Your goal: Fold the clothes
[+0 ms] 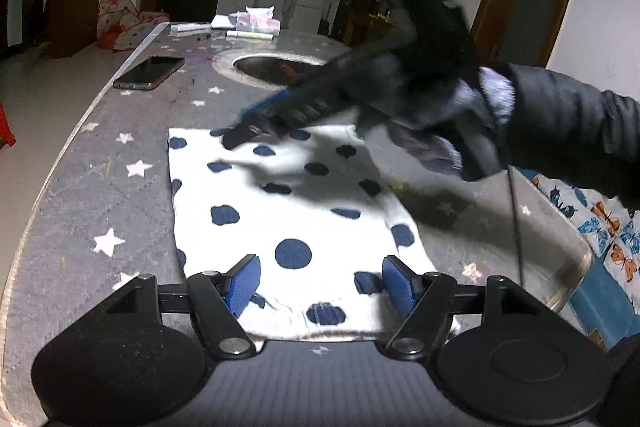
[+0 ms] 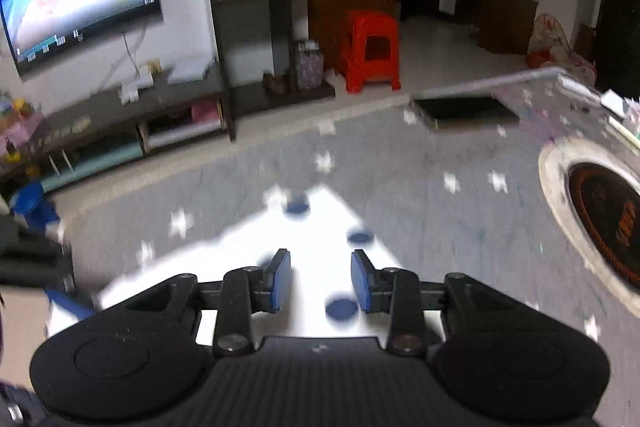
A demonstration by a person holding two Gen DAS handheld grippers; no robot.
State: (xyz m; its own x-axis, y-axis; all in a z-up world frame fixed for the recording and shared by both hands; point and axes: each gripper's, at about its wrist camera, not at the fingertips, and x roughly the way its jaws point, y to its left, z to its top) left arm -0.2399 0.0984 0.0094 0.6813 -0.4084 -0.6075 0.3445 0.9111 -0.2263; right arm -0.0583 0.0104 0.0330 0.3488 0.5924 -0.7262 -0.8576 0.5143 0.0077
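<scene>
A white garment with navy dots (image 1: 288, 211) lies folded flat on the grey star-print tablecloth (image 1: 100, 187). My left gripper (image 1: 320, 281) hovers over its near edge, its blue pads wide apart and nothing between them. My right gripper (image 1: 244, 133), blurred and held by a gloved hand with a dark sleeve (image 1: 568, 131), reaches in from the right to the garment's far edge. In the right wrist view the right gripper (image 2: 320, 279) stands partly open above a corner of the garment (image 2: 320, 223), and its pads press on nothing.
A dark phone (image 1: 150, 71) lies near the table's left edge. Beyond the garment is a round recess (image 1: 276, 67) in the table, with tissue packs (image 1: 258, 23) at the far end. A butterfly-print fabric (image 1: 608, 227) hangs at the right. A red stool (image 2: 370, 53) stands on the floor.
</scene>
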